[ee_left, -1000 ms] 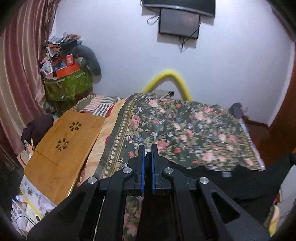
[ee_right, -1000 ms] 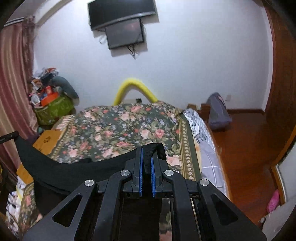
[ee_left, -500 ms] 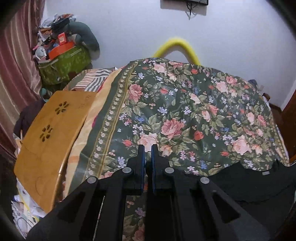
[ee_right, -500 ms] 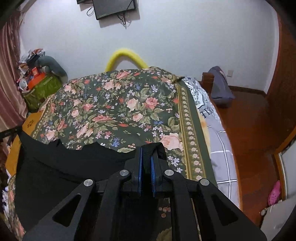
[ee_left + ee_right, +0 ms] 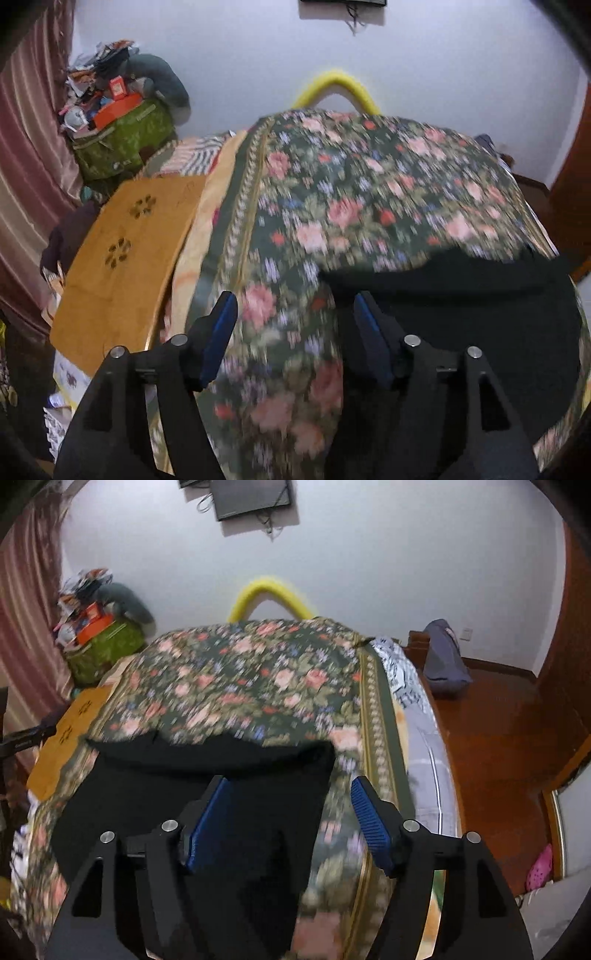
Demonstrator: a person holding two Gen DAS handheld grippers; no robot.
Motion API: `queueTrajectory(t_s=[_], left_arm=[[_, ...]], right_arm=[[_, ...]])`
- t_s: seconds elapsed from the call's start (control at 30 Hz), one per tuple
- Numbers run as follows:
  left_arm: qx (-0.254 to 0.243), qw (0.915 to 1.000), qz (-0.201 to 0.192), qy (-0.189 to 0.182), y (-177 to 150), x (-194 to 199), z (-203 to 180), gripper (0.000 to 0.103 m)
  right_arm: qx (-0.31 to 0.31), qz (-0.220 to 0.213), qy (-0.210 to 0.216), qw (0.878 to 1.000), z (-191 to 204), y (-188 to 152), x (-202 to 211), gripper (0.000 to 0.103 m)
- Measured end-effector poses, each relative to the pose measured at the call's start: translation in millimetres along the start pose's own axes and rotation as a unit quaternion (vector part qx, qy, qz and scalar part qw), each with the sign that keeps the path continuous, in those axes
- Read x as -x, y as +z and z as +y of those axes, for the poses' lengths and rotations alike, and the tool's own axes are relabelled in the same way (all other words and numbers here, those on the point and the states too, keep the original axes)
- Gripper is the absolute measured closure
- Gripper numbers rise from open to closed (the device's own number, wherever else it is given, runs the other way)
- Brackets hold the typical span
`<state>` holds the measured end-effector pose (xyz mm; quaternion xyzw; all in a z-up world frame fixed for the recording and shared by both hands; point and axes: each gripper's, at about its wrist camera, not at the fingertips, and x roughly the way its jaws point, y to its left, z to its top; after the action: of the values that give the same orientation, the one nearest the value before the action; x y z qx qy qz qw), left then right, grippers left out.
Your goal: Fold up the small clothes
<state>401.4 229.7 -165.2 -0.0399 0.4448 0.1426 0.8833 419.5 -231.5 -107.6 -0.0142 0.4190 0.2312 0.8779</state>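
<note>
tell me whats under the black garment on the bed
The black garment lies spread on the floral bedspread, which shows around its edges. Whatever is beneath its middle is covered and cannot be seen.

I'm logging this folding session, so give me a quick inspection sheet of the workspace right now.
Surface: floral bedspread over the bed.
Job's things: black garment lying spread on it.
Clutter: wooden lap desk, green bag piled with oddments, grey bag on the floor.
Grippers: left gripper and right gripper opening, fingers not pressing the cloth.
Cables: dangling under the wall screen.
Surroundings: white wall, curtain, yellow tube.
</note>
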Motion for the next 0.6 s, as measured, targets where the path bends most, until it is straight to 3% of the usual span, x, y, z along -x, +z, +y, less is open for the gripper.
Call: queueTrajectory(t_s=[0.17, 0.33, 0.47, 0.6], left_arm=[[-0.011, 0.9989, 0.036, -0.028, -53, 11, -3, 0.03], [-0.011, 0.9943, 0.093, -0.05, -102, -3, -11, 0.03], [0.02, 0.9883, 0.126, -0.084, -124, -14, -15, 0.03], [0.075, 0.98, 0.142, -0.118, -125, -16, -13, 0.029]], right_arm=[[-0.004, 0.026, 0.018, 0.999, 8, -43, 11, 0.038], [-0.033, 0.07, 0.041, 0.996, 13, -87, 3, 0.038], [-0.061, 0.092, 0.071, 0.991, 20, -111, -9, 0.038], [-0.091, 0.066, 0.074, 0.991, 23, -117, -14, 0.036]])
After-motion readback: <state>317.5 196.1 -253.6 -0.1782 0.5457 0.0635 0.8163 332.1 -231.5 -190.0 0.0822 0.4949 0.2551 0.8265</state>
